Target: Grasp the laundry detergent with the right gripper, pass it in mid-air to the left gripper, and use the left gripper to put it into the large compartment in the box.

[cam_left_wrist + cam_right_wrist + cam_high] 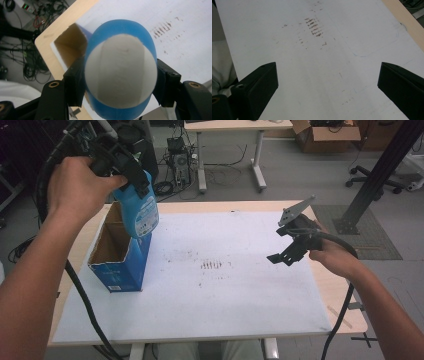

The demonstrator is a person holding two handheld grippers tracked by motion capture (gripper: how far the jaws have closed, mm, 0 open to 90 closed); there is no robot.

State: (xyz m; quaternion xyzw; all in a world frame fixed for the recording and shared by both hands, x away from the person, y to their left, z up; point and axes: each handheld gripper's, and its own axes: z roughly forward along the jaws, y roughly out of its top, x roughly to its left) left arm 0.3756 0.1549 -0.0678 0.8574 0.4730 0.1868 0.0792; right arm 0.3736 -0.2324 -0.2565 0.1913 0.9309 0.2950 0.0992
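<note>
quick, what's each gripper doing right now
Left gripper: closed on the blue bottle, held over the open box.
Right gripper: open, holding nothing.

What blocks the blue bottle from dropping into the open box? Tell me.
Nothing visible does. The left gripper holds the blue bottle over the open box, whose top is open with its flaps up. The left gripper view shows the box's brown inside beside the bottle, with nothing visible in it. The bottle's base hangs near the right wall.

A: Count on the counter (225, 320)?
B: One blue bottle (140, 210), one open blue box (122, 257) right under it. Two grippers: left (131, 167), right (292, 245).
A: Stains?
B: One patch (211, 265), right of the box.
</note>
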